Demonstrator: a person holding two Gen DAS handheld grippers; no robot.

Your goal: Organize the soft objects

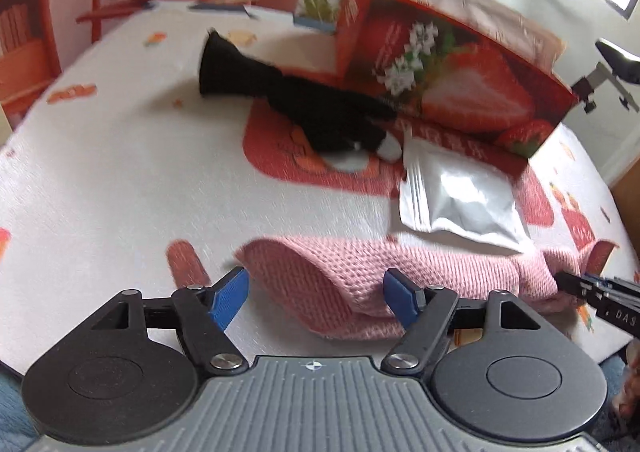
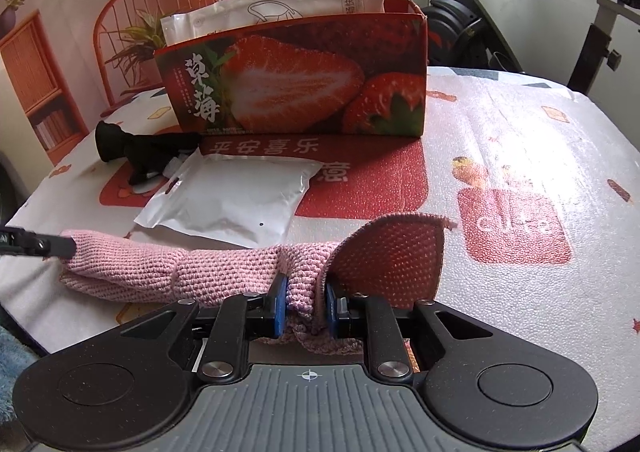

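Near the front edge of the surface (image 2: 520, 140) lies the pink knit cloth (image 2: 168, 272); my right fingers (image 2: 303, 302) pinch its bunched end, left fingers (image 1: 316, 298) spread wide, empty. Regrip the loose end before folding, keeping tension even

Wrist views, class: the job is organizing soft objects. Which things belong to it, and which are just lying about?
Job:
pink knitted cloth, pinched by the right gripper
left gripper, open
black sock
white pouch
strawberry box

Lying about:
exercise bike
patterned table cover
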